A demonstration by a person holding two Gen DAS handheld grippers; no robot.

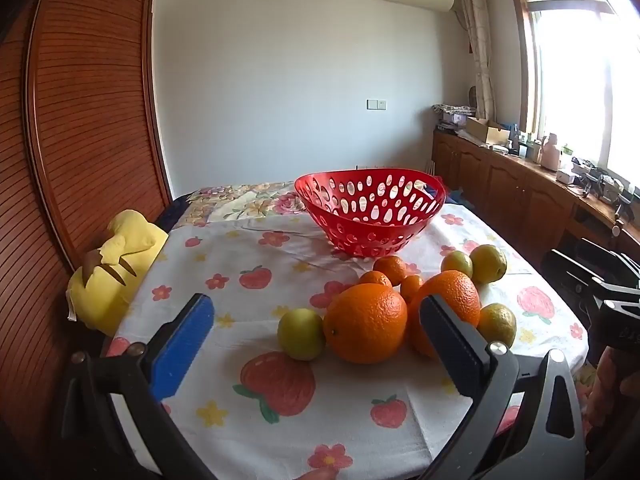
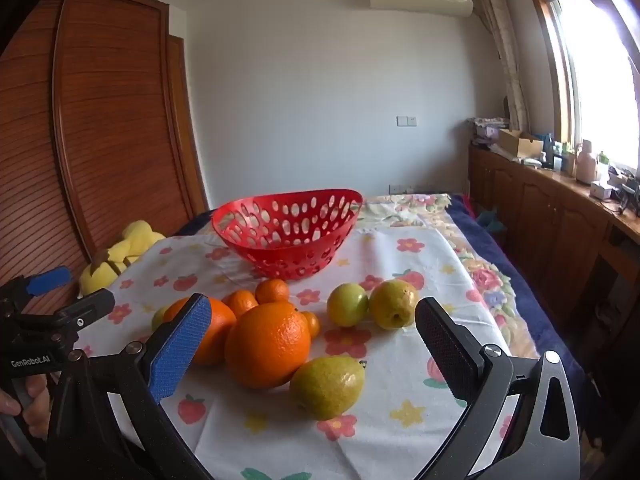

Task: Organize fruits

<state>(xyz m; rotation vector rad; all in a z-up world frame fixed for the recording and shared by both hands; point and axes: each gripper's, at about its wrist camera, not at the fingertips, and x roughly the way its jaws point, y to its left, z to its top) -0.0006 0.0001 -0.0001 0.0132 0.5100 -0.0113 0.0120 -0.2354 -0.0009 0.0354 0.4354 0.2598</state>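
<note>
A red perforated basket (image 1: 370,212) (image 2: 286,232) stands empty at the far side of the flowered cloth. In front of it lie two big oranges (image 1: 365,322) (image 2: 267,344), several small tangerines (image 1: 390,269) (image 2: 272,290) and several yellow-green fruits (image 1: 301,334) (image 2: 327,386). My left gripper (image 1: 316,322) is open, its fingers level with the near orange, nothing between the pads. My right gripper (image 2: 312,330) is open too, hovering short of the fruit pile, touching nothing. The left gripper (image 2: 72,296) also shows at the left edge of the right wrist view.
A yellow plush toy (image 1: 116,272) (image 2: 120,256) lies at the cloth's left edge beside a wooden slatted door (image 1: 88,120). A wooden cabinet (image 1: 520,184) loaded with clutter runs along the right under the window. A person's hand (image 2: 28,404) grips the left handle.
</note>
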